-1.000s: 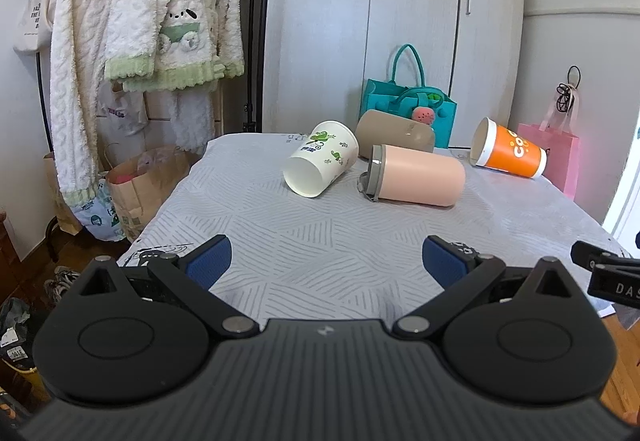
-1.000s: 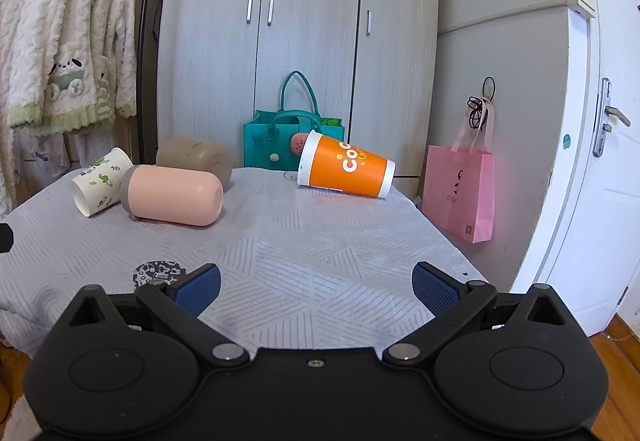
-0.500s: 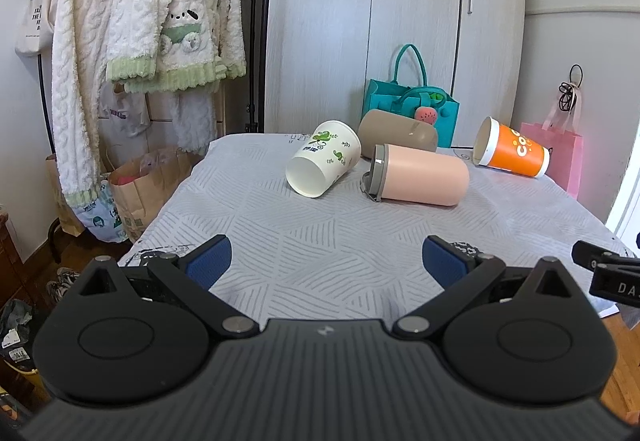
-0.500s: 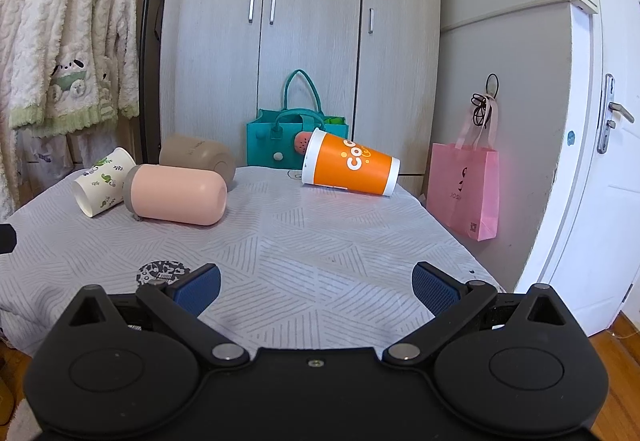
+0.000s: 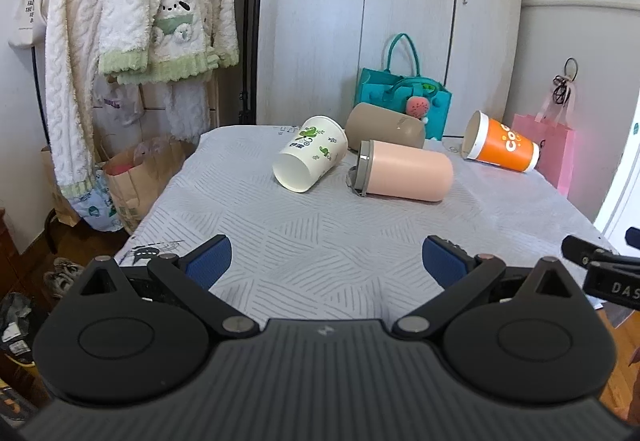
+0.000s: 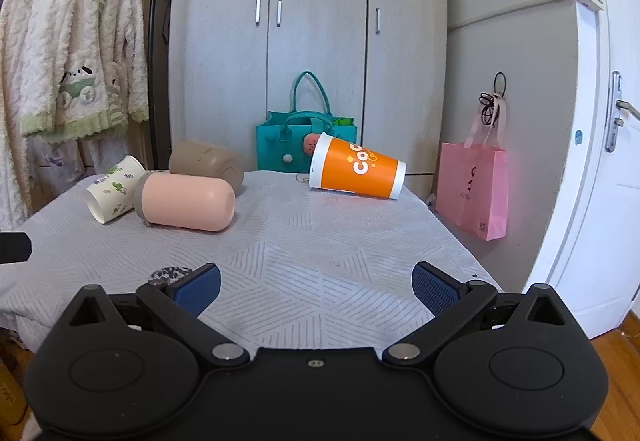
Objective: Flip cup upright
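Cups are being shown lying on their sides on a table (image 5: 304,241) covered with a grey patterned cloth; four are being counted. The white paper cup (image 5: 310,159) with green prints is being seen at the far left of the group, its open mouth turned toward the left wrist camera and its interior showing nothing inside. Just beside it, to the right, the pink tumbler (image 5: 404,175) is being seen with its grey lid end facing left. The tan tumbler (image 5: 384,125) is being partly hidden behind these two. The orange cup (image 6: 356,171) is being seen well apart from the others, near the far right edge of the table, its white-rimmed mouth pointing left; its inside cannot be told.

The left gripper (image 5: 326,261) is being held over the near edge of the table with its blue pads spread wide apart and nothing between them. The right gripper (image 6: 316,287) is likewise being held with its pads wide apart and nothing between them, well short of every cup.

Behind the table, a teal bag (image 6: 304,145) is being seen against the wardrobe (image 6: 312,41), and a pink bag (image 6: 472,193) is hanging on the wall.
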Demonstrator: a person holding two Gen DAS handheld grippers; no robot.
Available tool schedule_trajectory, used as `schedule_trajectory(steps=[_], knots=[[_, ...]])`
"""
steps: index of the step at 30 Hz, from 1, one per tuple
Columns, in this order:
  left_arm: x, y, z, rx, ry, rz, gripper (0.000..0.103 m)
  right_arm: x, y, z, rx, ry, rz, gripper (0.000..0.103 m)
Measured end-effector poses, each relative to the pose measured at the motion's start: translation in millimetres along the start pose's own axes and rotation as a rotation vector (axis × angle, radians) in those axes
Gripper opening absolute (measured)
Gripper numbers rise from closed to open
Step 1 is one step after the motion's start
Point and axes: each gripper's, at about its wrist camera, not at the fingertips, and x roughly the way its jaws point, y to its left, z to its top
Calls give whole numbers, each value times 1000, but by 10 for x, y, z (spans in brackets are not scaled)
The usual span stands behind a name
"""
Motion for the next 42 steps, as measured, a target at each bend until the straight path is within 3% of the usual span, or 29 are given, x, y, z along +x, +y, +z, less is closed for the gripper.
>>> schedule_trajectory(steps=[4,9,20,27,31,34,42], knots=[[-15,-54,105,-4,26,-15,103,-31,-69,85,-28,20,55,103],[22,-183,338,2,73,-60,103,-19,-253,229,-140,86,244,103],[484,-769,788,49,123,-170,103,-2,-720,713,-253,101,439,103],[783,-1214,857,94,142,-227,103,413,-977,1023,-379,81,422,103],[1015,-1319,863,61,185,-270,103,788,-1052,1158,-466,143,398,103],[1196,-1371,874,21,217,-285,103,1052,-1101,1221,-495,183,421,103],[1466,-1546,1031,9,209,-328,102,1530,-1016,1336,-629,145,519,103]])
